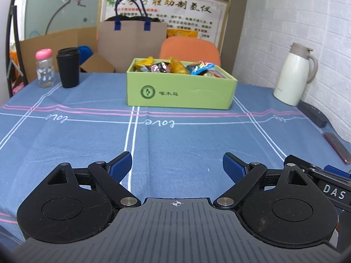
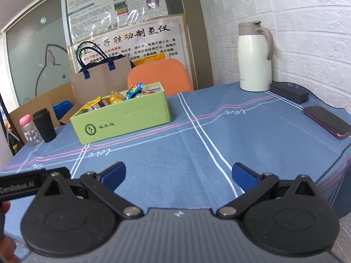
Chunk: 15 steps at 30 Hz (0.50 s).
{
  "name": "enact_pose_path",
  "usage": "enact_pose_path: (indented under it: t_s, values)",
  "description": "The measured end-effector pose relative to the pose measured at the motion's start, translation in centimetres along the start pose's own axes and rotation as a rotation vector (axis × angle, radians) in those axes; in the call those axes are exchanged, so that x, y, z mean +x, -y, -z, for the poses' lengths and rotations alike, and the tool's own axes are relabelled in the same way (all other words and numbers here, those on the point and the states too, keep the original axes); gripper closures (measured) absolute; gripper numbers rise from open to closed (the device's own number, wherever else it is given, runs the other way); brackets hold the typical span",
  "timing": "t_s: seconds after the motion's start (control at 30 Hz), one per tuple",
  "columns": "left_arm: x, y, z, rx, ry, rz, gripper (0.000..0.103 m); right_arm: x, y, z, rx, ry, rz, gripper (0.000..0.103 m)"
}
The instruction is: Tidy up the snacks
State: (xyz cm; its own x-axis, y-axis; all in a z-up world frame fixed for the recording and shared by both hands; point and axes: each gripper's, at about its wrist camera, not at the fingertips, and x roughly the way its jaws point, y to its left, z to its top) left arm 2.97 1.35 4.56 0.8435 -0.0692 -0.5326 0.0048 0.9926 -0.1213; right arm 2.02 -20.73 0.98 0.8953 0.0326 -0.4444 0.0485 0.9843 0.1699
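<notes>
**Table stock, both grippers idle**

Item 1. Left gripper (image 1: 177,164): I see its jaws spread wide over bare cloth (image 1: 175,135), nothing between the blue pads (image 1: 121,164).

Item 2. Right gripper (image 2: 178,175): jaws likewise wide apart and holding nothing. Part of it shows at the right edge of the left view, so the two sit side by side, near the table's front edge.

Item 3. Box (image 1: 179,94): green, open-topped, standing on the far half of the cloth, well apart from both grippers. From the left view it lies straight ahead; from the right view it is ahead and to the left.

Item 4. Snacks (image 1: 175,65): a heap of bright wrappers inside the box, yellow, blue and foil (I cannot count them). I see none loose on the cloth.

Item 5. Cup (image 1: 68,68): black, lidded, upright at the far left, just beside a clear bottle (image 1: 45,69) with a pink cap.

Item 6. Jug (image 1: 294,74): white, upright in the far right corner by the brick wall.

Item 7. Phone (image 2: 326,120): flat near the right edge, with a dark case (image 2: 289,92) beyond it, next to the jug.

Item 8. Behind the table: an orange chair (image 1: 190,48) and a paper bag (image 1: 131,37).
</notes>
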Motion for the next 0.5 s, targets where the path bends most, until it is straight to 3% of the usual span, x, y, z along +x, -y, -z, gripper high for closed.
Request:
enact_pose_path:
  t_s: [0.5]
  values:
    - [-3.5,0.7,1.0,0.031,0.072,0.019,0.027,-1.7,-0.6,1.6,-0.024,0.004,-0.024,0.001]
